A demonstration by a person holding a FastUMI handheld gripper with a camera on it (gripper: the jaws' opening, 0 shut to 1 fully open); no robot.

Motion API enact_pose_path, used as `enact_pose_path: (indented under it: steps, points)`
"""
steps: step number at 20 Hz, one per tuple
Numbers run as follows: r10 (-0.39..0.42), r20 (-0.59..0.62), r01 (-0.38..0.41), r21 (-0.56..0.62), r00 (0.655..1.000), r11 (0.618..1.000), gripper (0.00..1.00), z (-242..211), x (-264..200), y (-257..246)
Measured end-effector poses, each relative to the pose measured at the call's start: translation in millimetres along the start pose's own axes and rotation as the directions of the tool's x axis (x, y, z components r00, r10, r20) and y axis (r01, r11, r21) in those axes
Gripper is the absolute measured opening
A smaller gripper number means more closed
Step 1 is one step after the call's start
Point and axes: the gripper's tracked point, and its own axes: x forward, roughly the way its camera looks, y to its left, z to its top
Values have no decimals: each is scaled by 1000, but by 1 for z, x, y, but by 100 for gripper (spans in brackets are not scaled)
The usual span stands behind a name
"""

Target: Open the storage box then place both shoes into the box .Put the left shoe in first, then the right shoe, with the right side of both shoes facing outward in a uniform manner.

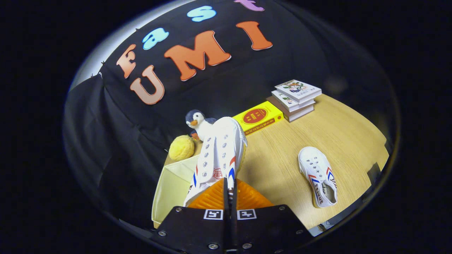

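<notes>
Gripping shoe [220, 151] above open box [173, 183], tool [229, 192].

You have a white shoe [219, 155] pinched in your claw [229, 197], striped red and blue along its side, with a red print on the tongue. The second shoe [319, 175] on the pale wood-grain table [282, 158] is white too, with the same red and blue stripes. Your storage box [173, 185] is pale cream-yellow. Behind it you see a yellow ball [181, 147], a grey-and-white penguin toy [198, 122] with an orange beak, and a yellow book [259, 118] bearing a red disc.
</notes>
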Motion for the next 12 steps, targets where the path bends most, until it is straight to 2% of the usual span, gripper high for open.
enact_pose_path:
  steps: [7, 12]
  points:
    - [104, -74, -106, -23, 992, 994, 0, -49, 23, 116]
    - [69, -142, -73, -21, 988, 997, 0, -100, 52, 142]
